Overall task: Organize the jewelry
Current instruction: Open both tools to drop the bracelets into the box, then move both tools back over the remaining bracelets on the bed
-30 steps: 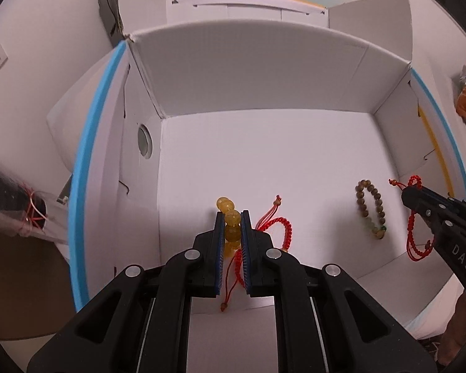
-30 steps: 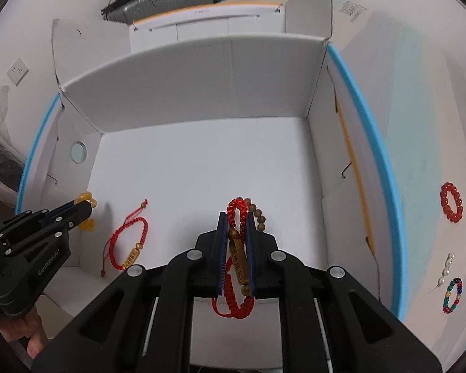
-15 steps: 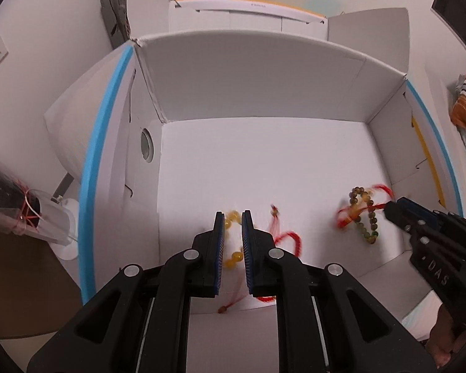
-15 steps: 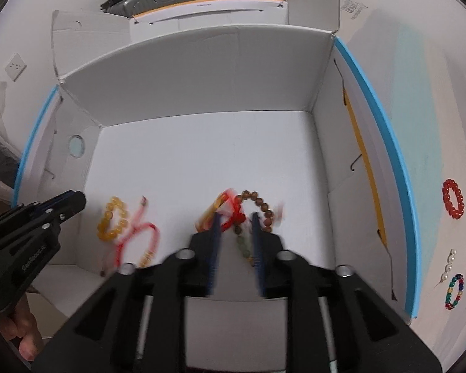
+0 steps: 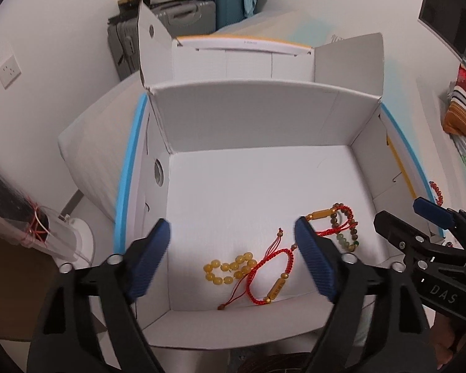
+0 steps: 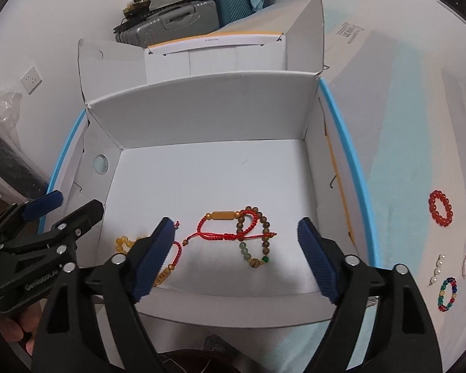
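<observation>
Both hand-held grippers, left (image 5: 233,258) and right (image 6: 236,251), spread wide above bracelets (image 6: 248,233) in white box (image 6: 202,118).

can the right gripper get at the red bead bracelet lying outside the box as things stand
Probably yes. The right gripper is open and holds nothing, and the red bead bracelet lies alone on the bare surface to its right, outside the box wall. Nothing covers it.

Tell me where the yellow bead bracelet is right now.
The yellow bead bracelet lies on the floor of the white box, near its front left corner, touching the red cord bracelet on its right, below the open left gripper.
</observation>
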{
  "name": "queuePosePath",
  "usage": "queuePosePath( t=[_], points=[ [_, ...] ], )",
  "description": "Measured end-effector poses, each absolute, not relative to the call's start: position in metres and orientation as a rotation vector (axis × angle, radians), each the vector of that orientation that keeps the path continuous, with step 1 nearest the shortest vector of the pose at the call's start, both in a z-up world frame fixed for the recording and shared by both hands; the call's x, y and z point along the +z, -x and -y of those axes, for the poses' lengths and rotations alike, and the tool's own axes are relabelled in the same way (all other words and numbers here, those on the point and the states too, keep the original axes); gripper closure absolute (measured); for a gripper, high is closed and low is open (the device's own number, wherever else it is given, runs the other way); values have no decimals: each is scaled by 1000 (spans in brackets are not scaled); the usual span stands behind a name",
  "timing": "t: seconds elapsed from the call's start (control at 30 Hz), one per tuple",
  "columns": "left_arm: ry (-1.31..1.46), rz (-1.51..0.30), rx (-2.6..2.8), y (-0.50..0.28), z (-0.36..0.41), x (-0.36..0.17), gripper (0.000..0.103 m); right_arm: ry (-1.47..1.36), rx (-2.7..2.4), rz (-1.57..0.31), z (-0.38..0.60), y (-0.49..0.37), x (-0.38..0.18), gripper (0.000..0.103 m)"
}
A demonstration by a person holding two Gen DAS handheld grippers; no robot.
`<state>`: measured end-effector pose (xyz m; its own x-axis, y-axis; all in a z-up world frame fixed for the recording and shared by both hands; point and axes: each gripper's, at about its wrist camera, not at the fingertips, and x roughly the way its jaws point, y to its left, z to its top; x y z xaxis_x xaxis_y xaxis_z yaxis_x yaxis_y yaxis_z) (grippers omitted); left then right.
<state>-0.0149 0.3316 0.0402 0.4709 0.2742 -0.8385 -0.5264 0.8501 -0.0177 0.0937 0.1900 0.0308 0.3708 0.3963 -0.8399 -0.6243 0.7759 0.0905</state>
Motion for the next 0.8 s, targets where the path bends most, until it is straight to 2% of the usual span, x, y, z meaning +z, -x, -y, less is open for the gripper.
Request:
queuePosePath(
  t=[0.07, 0.3, 0.8],
  points=[
    [290, -946, 504, 18, -329, 46, 12, 253, 664, -984, -186, -94, 34, 19],
    [279, -911, 513, 23, -321, 58, 7, 212, 674, -935, -166, -90, 48, 8],
    [271, -880, 448, 1, -272, 75, 6, 187, 582, -878, -100, -97, 72, 8]
  ],
)
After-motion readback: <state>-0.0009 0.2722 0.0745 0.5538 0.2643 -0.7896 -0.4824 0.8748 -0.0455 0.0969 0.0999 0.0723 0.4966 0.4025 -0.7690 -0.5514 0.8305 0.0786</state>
